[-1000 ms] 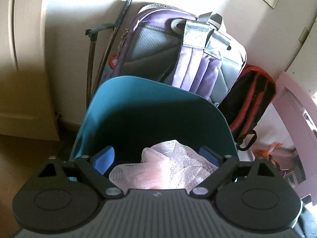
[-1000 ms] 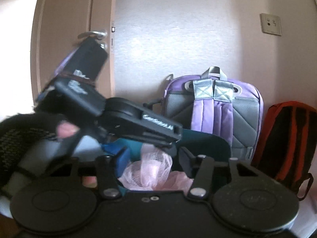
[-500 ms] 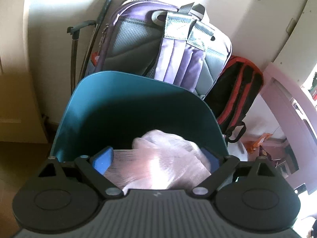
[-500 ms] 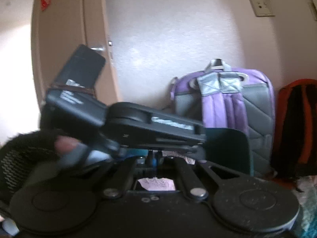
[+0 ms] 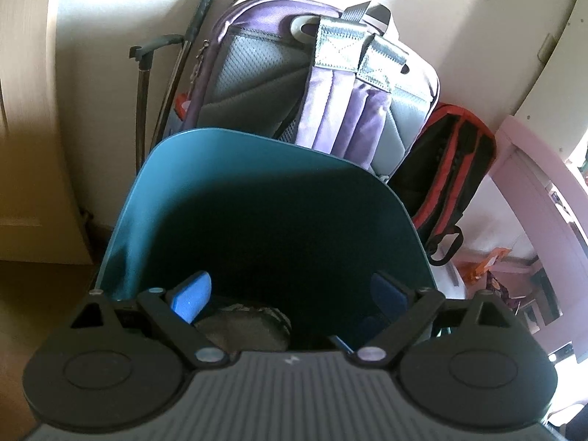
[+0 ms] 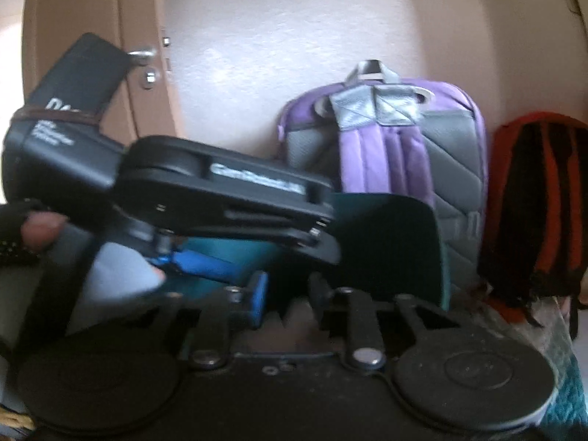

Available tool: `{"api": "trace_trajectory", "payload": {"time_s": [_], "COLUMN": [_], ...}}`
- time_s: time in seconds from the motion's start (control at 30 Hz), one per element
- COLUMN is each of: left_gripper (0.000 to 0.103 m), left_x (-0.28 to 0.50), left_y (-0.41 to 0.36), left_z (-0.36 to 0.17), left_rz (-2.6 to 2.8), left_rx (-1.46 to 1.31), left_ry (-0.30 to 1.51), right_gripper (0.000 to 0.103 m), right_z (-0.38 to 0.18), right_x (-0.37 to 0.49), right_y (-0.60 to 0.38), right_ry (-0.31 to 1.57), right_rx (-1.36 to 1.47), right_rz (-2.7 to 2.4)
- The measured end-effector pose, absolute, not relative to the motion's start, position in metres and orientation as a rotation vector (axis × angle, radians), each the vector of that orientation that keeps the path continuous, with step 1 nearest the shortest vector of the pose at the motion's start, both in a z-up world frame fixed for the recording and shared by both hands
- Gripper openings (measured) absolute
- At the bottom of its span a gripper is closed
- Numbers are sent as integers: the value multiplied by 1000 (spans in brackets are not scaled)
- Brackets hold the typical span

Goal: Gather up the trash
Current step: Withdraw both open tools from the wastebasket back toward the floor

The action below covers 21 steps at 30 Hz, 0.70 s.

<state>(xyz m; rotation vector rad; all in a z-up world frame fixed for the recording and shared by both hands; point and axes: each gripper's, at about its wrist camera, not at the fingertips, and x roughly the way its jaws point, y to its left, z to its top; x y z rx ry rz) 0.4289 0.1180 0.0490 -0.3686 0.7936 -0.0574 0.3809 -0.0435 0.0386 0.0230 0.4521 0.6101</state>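
Note:
A teal bin [image 5: 257,213] stands open below my left gripper [image 5: 290,294], whose blue pads [image 5: 191,296] are spread wide with nothing between them. Low inside the bin, in shadow, lies a crumpled wad of mesh trash [image 5: 246,321]. In the right wrist view my right gripper [image 6: 288,297] is at the bin's [image 6: 404,250] near edge. Its jaws are opening, with a narrow gap and nothing visible between them. The left gripper's black housing [image 6: 220,198], held by a gloved hand [image 6: 22,228], crosses in front and hides the bin's left side.
A purple and grey backpack [image 5: 330,88] and a black and red bag [image 5: 452,169] lean on the wall behind the bin. A dark folded frame [image 5: 161,73] stands to their left. A door [image 6: 92,18] is at far left, pink furniture [image 5: 544,191] at right.
The pink mesh between the fingers has dropped to the bottom of the bin. The right gripper shut, then parted again and sank a little. The left gripper stayed wide open.

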Motion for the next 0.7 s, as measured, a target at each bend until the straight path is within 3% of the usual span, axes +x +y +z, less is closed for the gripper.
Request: {"api": "trace_trajectory", "payload": {"time_s": [0.07, 0.27, 0.7], "left_gripper": [95, 95, 95], "left_x": [426, 400, 292], "left_y": [117, 110, 92], "left_z": [51, 64, 92], "left_rz": [-43, -13, 35], "left_rx": [-363, -314, -236], "left_ry": [782, 749, 704], "right_gripper": [43, 56, 65], "right_z": [39, 48, 76], "right_x": [379, 363, 284], "right_y": [-48, -59, -83], "right_ry": [459, 461, 462], "right_rx": [27, 14, -54], "right_rz": [597, 592, 568]}}
